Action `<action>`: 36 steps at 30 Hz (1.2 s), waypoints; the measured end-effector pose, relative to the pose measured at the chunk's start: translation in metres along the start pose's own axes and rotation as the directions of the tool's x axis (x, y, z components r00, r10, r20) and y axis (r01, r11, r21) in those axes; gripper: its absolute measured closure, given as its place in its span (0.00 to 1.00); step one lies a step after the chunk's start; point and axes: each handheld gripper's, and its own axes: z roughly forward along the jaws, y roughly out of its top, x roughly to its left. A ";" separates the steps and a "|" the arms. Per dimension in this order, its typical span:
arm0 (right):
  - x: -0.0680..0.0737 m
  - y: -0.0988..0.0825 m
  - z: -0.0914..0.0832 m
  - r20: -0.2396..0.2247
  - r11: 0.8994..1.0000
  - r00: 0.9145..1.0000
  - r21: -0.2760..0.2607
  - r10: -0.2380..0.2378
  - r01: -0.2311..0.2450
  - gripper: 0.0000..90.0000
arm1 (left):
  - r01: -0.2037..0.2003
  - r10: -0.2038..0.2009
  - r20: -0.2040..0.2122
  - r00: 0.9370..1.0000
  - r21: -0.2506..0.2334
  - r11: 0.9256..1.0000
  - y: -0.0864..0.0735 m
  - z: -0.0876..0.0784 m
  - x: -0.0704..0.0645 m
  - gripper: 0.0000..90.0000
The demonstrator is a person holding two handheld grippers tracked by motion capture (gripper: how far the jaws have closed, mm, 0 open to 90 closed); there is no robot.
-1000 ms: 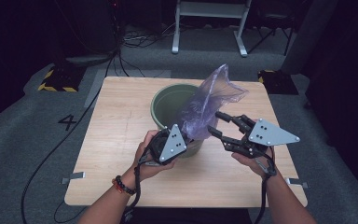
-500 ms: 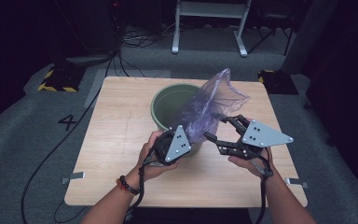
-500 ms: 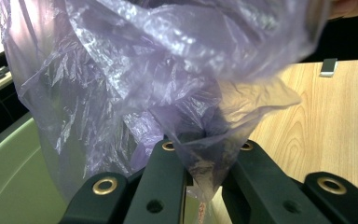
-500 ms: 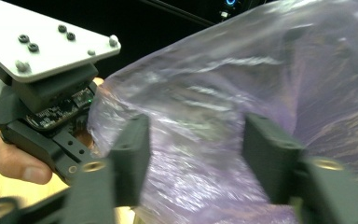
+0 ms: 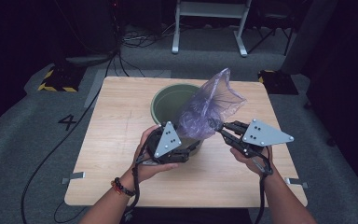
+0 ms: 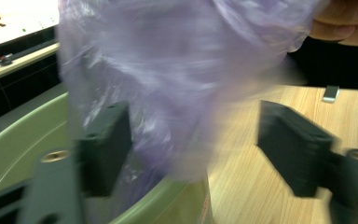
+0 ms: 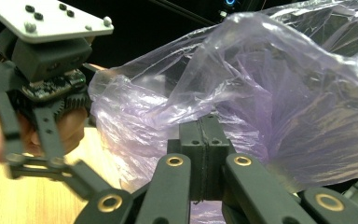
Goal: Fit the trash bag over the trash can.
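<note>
Dark floor and cabling surround the pale wooden surface (image 5: 121, 116) I'm working over, and at its middle stands a green bucket (image 5: 168, 100). My thing here is the purple plastic bag (image 5: 209, 109): it rises out of the bucket's near right rim as a crumpled plume, its long axis tilted up and away from me toward the right, the loose open end pointing to the far right corner and the gathered end down at the rim.

From the right gripper view, my right gripper (image 7: 204, 140) has its fingers (image 7: 191, 135) pressed flat together, a fold of the bag's film caught in the seam between them; they have just been closing onto it. The bag billows above and beyond those fingers, to both sides of them. In the high view that gripper (image 5: 218, 126) meets the bag's lower right edge.

My left gripper (image 6: 193, 149) has just been opening: its fingers (image 6: 105, 144) stand well apart. The bag hangs between them, nearer the left finger and partly in front of it, and I cannot tell through the blur whether it still touches that finger; the right one is clear of it, with bare wood showing in the gap. In the high view this gripper (image 5: 189, 151) sits at the bucket's near rim, just below the bag.
</note>
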 end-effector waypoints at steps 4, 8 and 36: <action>-0.003 -0.002 0.000 0.012 1.000 1.000 0.017 -0.008 0.008 1.00 | 0.023 -0.022 0.013 1.000 -0.020 1.000 -0.003 -0.011 0.004 0.18; -0.003 -0.004 0.002 0.001 0.999 1.000 0.038 -0.018 0.018 1.00 | 0.067 -0.067 0.010 0.998 -0.057 0.996 0.001 -0.023 0.012 0.18; 0.008 -0.014 0.015 -0.014 0.988 0.997 0.133 -0.082 0.083 1.00 | 0.110 -0.107 0.080 0.991 -0.034 0.993 0.072 -0.003 0.030 0.21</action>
